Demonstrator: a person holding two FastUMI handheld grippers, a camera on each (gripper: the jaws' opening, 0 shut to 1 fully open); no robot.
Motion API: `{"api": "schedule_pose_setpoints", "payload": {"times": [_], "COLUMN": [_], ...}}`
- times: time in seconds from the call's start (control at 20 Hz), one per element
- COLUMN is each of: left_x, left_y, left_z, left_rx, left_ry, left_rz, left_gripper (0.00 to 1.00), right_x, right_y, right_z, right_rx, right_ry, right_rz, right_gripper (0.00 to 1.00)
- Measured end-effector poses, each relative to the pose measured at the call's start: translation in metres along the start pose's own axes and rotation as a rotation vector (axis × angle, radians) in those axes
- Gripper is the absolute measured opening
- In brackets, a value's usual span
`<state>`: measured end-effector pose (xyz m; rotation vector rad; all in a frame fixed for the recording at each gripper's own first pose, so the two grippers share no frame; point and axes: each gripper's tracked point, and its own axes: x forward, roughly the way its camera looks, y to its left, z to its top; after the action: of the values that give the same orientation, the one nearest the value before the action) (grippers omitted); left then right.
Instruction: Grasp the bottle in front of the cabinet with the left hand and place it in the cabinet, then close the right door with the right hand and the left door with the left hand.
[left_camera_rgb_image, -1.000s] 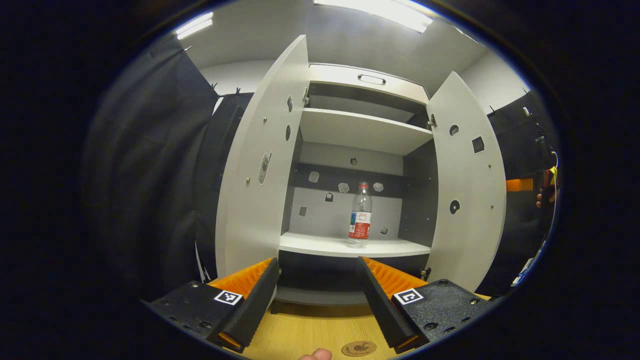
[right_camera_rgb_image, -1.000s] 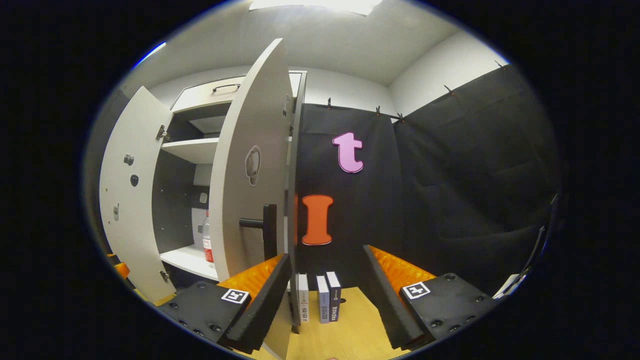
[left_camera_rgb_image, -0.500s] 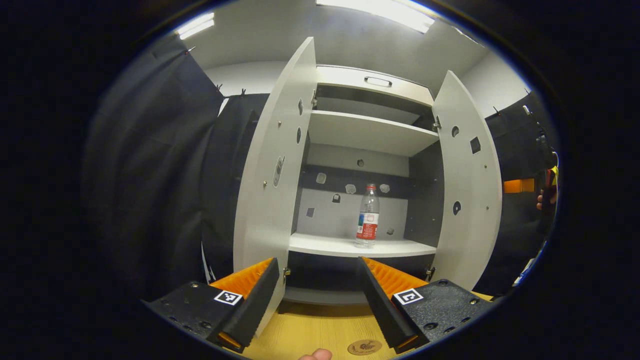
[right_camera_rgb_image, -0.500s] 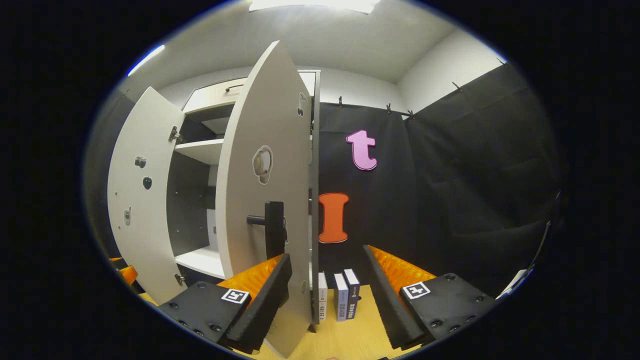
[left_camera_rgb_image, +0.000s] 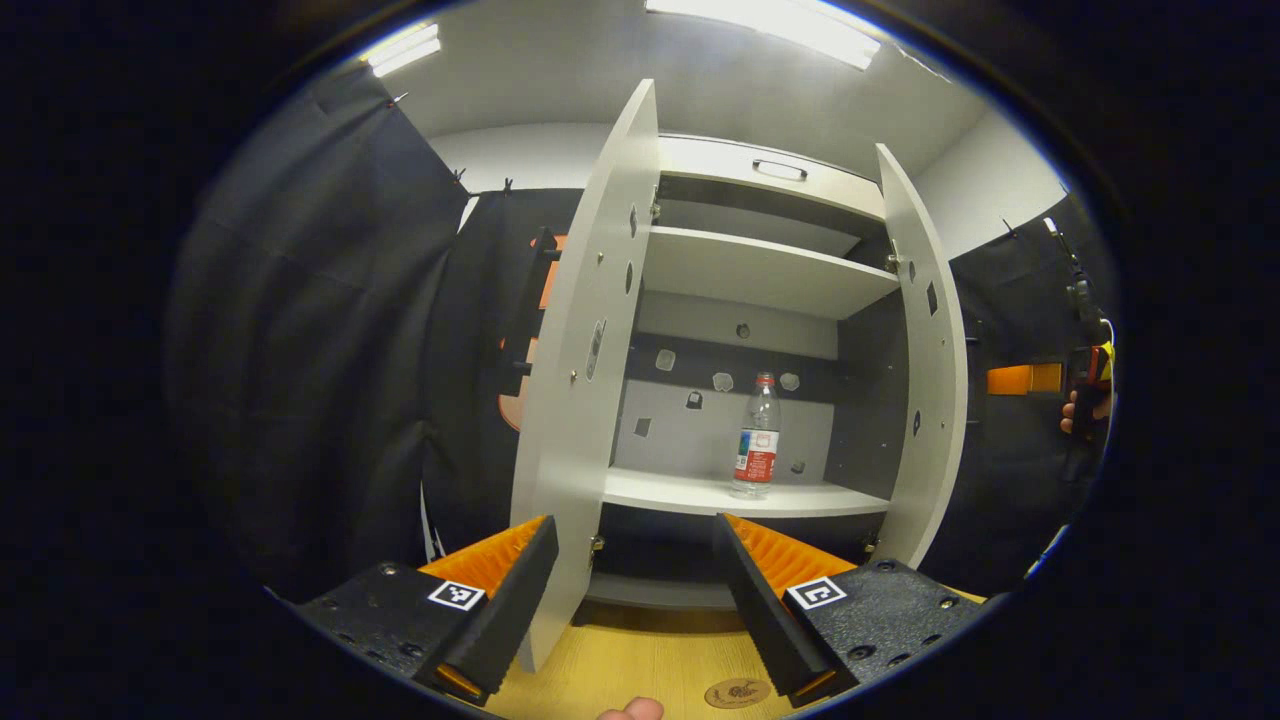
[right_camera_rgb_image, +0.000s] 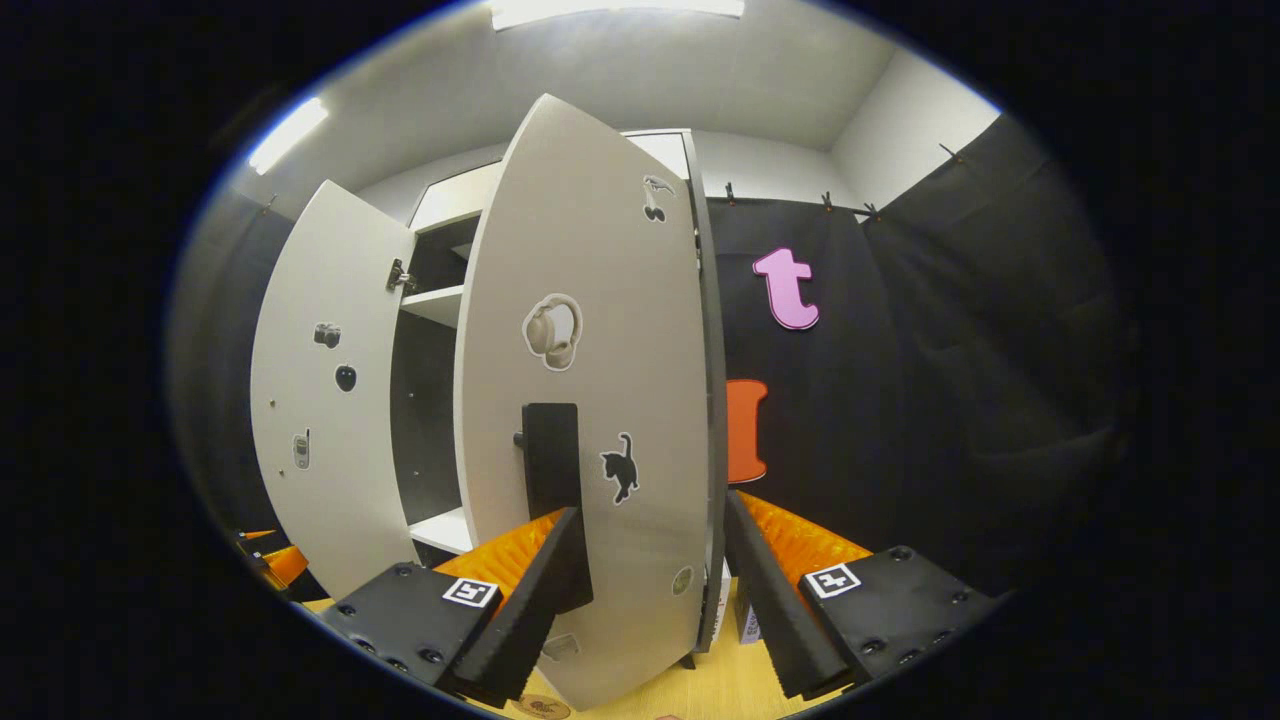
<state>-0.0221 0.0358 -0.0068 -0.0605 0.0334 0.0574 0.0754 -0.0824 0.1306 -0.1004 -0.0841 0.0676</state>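
Seen along the left tool (left_camera_rgb_image: 635, 600), whose fingers stand wide apart and empty, a white cabinet (left_camera_rgb_image: 770, 275) has both doors ajar. A clear water bottle (left_camera_rgb_image: 757, 436) with a red label stands upright on the lower shelf (left_camera_rgb_image: 690, 493), toward its right half. The left door (left_camera_rgb_image: 585, 380) swings out just beyond the tool's left finger. The wooden counter (left_camera_rgb_image: 640, 665) lies below.

From the right gripper view, the right tool (right_camera_rgb_image: 655, 610) is also spread wide, holding nothing. The right door (right_camera_rgb_image: 600, 400), partly swung, stands between its fingers, a black handle (right_camera_rgb_image: 550, 460) just above the left finger.
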Motion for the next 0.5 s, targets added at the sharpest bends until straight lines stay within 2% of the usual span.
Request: {"api": "schedule_pose_setpoints", "payload": {"times": [0.35, 0.4, 0.45, 0.5], "left_x": [-0.009, -0.012, -0.016, -0.019], "left_y": [0.024, 0.031, 0.039, 0.048], "left_z": [0.014, 0.018, 0.023, 0.028], "left_rx": [-0.011, -0.011, -0.013, -0.016], "left_ry": [-0.026, -0.033, -0.042, -0.049], "left_rz": [0.077, 0.096, 0.117, 0.141], "left_gripper": [0.94, 0.94, 0.94, 0.94], "right_x": [0.032, 0.036, 0.039, 0.044], "right_y": [0.049, 0.052, 0.054, 0.056], "right_z": [-0.020, -0.024, -0.028, -0.032], "right_rx": [0.027, 0.026, 0.024, 0.024], "right_ry": [0.044, 0.051, 0.061, 0.067], "right_rz": [0.108, 0.115, 0.117, 0.117], "right_gripper": [0.96, 0.89, 0.89, 0.96]}}
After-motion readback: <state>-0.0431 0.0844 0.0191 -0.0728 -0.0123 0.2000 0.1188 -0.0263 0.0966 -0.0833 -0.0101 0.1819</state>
